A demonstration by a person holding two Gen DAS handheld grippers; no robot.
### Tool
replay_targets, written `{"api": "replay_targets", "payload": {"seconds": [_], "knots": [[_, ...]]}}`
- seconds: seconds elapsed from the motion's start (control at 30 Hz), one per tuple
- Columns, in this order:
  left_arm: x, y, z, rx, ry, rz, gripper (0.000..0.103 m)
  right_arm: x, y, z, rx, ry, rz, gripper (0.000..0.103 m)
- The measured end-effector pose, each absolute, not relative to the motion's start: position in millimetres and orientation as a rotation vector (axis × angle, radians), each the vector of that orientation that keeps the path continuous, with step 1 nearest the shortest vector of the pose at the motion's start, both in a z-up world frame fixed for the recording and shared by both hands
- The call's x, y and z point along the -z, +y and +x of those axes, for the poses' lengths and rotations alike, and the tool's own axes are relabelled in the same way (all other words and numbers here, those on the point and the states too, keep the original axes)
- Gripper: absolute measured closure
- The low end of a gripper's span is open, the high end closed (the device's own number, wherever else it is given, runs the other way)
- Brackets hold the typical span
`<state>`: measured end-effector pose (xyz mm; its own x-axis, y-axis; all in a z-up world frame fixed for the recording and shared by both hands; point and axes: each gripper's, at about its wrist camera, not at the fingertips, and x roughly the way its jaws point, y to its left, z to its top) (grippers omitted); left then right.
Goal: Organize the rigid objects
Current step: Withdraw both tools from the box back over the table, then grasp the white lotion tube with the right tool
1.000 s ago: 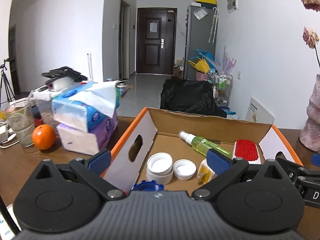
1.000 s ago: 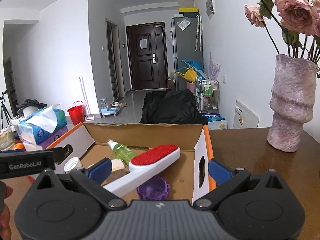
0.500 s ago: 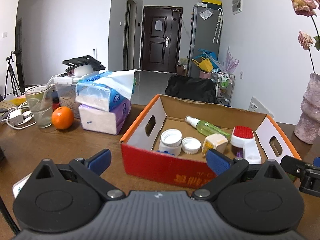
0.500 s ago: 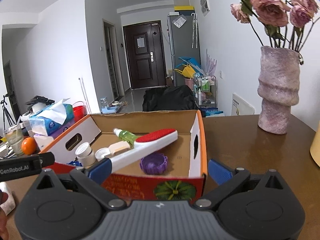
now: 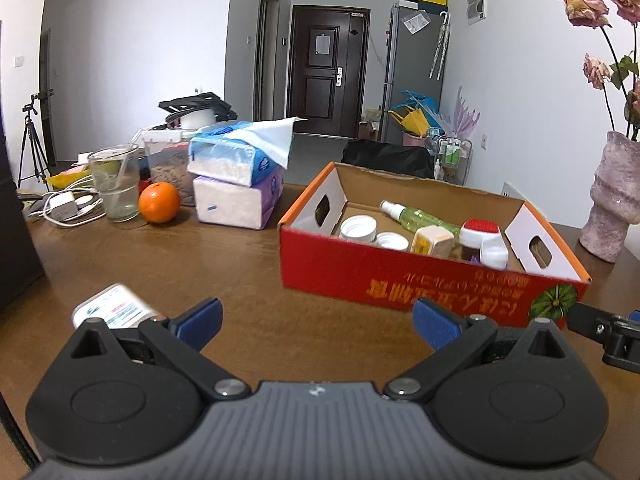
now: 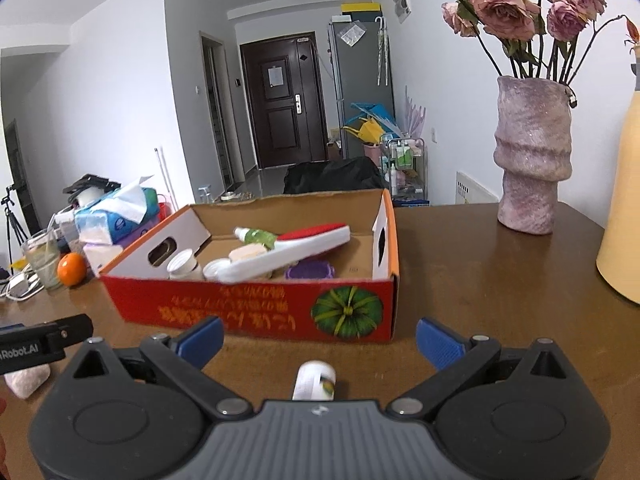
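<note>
Far left on the worktop [image 5: 248, 280], a small white labelled container [image 5: 114, 311] lies just beside the left gripper [image 5: 316, 320], whose jaws stand apart and empty. It looks light, stiff and slippery, best pinched across its body. Further right, the right gripper [image 6: 318, 338], jaws also apart, hangs over a small white bottle [image 6: 314, 380] lying before the red box [image 6: 256, 310], likely to roll

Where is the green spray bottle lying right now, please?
The green spray bottle lies on its side inside the cardboard box, toward the back wall, just behind the lint brush and the white jar lids in the left wrist view.
</note>
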<state>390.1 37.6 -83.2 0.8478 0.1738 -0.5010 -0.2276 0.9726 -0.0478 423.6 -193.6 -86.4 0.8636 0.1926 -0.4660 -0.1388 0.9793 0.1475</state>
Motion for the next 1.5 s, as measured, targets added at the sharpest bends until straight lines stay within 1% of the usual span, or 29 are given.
{"api": "replay_targets", "payload": {"seconds": [0.47, 0.67, 0.87, 1.1, 1.5], "knots": [[91, 47, 319, -0.205, 0.518, -0.109, 0.0, 95, -182, 360, -0.168, 0.491, 0.057, 0.0], [94, 54, 301, -0.218, 0.515, -0.106, 0.0, 102, -179, 344, -0.175, 0.508, 0.047, 0.0], [97, 60, 294, -0.227, 0.519, -0.114, 0.0, 108, -181, 337, -0.17, 0.523, 0.053, 0.0], [100, 59, 299, -0.237, 0.518, -0.085, 0.0, 117, -182, 346, -0.151, 0.55, 0.05, 0.0], [100, 66, 302, -0.244, 0.529, -0.112, 0.0, 123, -184, 356, -0.115, 0.566, 0.053, 0.0]]}}
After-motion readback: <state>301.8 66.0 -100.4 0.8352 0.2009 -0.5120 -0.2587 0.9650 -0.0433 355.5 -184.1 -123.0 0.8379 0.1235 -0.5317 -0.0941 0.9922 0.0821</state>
